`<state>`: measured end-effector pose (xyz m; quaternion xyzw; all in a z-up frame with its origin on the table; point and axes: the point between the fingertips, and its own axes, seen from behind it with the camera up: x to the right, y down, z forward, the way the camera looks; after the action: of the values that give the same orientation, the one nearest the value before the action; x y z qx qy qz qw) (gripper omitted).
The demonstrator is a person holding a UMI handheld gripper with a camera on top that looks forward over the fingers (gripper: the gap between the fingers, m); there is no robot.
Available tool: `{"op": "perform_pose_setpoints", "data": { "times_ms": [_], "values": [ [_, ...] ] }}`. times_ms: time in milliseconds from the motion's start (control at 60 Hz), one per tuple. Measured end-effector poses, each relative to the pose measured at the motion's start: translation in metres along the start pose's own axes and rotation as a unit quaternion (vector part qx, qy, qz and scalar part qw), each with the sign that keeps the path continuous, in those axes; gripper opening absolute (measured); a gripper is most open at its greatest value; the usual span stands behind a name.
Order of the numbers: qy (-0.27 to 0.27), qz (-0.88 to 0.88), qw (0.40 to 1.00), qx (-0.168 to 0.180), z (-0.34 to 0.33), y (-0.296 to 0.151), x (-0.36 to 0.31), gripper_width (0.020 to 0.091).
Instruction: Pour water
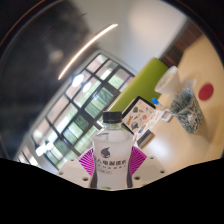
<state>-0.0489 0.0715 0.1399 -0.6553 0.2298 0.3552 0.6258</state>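
A clear plastic water bottle [111,150] with a white cap and a white label with dark print fills the space between my fingers. Both magenta pads [87,162] press against its sides, so my gripper [111,166] is shut on it. The whole view is tilted, with the bottle lifted off the table. Beyond the bottle to the right stands a clear glass [183,108] with a patterned wall on the white table [185,150].
A small card or box with print [147,116] sits just behind the bottle. A white object [169,80] and a red round spot [206,91] lie farther right. Large windows [85,100] and a green wall panel [147,80] fill the background.
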Motion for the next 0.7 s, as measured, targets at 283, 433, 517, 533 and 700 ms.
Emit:
{"op": "perform_pose_setpoints", "data": {
  "times_ms": [283, 433, 517, 533, 700],
  "values": [
    [-0.039, 0.47, 0.879, 0.069, 0.032, -0.084, 0.053, 0.0407],
    [-0.051, 0.558, 0.823, 0.098, 0.024, -0.097, 0.066, 0.041],
    [-0.057, 0.598, 0.789, 0.126, 0.036, -0.114, 0.06, 0.0416],
    [-0.059, 0.604, 0.784, 0.128, 0.033, -0.115, 0.059, 0.0417],
    [-0.061, 0.627, 0.768, 0.119, 0.028, -0.111, 0.051, 0.0415]
  ]
}}
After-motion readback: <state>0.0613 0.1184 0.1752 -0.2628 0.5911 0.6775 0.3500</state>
